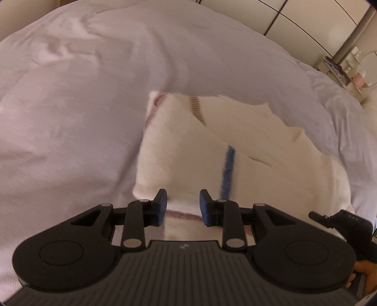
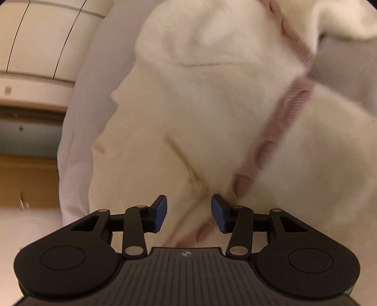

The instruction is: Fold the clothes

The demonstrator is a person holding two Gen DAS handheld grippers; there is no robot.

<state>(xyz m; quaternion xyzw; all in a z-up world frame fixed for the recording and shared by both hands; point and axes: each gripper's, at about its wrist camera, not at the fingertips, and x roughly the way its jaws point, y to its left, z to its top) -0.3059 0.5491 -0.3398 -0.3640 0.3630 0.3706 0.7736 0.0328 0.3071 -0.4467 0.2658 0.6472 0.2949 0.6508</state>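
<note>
Left gripper (image 1: 183, 207): hanging over the bed, jaws parted, gripping nothing.
Cream sweater (image 1: 212, 150): lying on the bedsheet (image 1: 70, 117) at 12 o'clock of the left jaws, its pink-trimmed edge (image 1: 181, 214) sitting in the gap between the pads.
Blue stripe (image 1: 226, 169): running at 1 o'clock.
Right gripper (image 2: 189, 213): jaws parted, sweater fabric (image 2: 212, 94) filling the view ahead, pink trim (image 2: 278, 122) passing toward 1 o'clock.
Wardrobe (image 2: 35, 35): standing at 10 o'clock.

I read this as a home bedroom: pale duvet (image 1: 70, 141) ahead of my claw, wardrobe doors (image 1: 306, 21) beyond.
</note>
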